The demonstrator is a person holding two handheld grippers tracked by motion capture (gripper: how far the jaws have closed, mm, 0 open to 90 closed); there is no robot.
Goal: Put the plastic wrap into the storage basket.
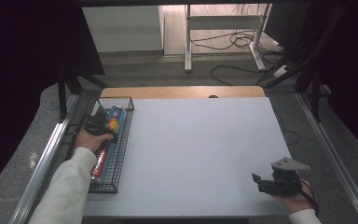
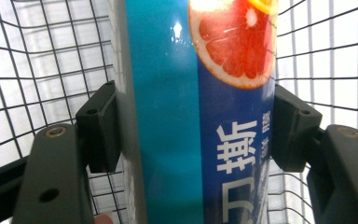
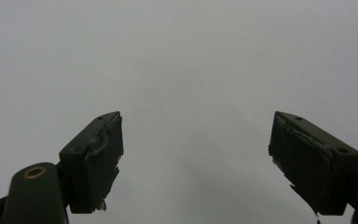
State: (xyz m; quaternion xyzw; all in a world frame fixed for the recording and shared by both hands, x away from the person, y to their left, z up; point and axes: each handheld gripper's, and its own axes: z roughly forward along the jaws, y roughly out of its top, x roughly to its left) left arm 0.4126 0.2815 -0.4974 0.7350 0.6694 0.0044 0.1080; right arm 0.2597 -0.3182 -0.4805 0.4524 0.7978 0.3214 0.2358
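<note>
A white table (image 1: pixel 200 154) carries a black wire basket (image 1: pixel 121 140) along its left edge. In the basket lies a long blue pack (image 1: pixel 113 116) with a picture of a cut grapefruit and white printed characters on it; its near end looks red in the high view.

The left gripper (image 1: pixel 100 127) reaches down into the basket, held by the person's left hand (image 1: pixel 89 140) with a white sleeve (image 1: pixel 65 191) behind it. In the left gripper view, the left gripper (image 2: pixel 193 126) has its 2 jaws pressed against the 2 long sides of the pack (image 2: pixel 196 116), clamped on it. The basket's wire mesh (image 2: pixel 37 60) shows on both sides of the pack, with the white surface beneath it.

The right gripper (image 1: pixel 261 179) sits near the table's front right corner, well apart from the basket, held by the right hand (image 1: pixel 296 200) and pointing left across the table. A grey 3-cornered plate (image 1: pixel 289 164) tops it. In the right gripper view, the right gripper (image 3: pixel 196 158) has its 2 jaws wide apart with nothing between them, above the bare white tabletop (image 3: pixel 191 60).
</note>
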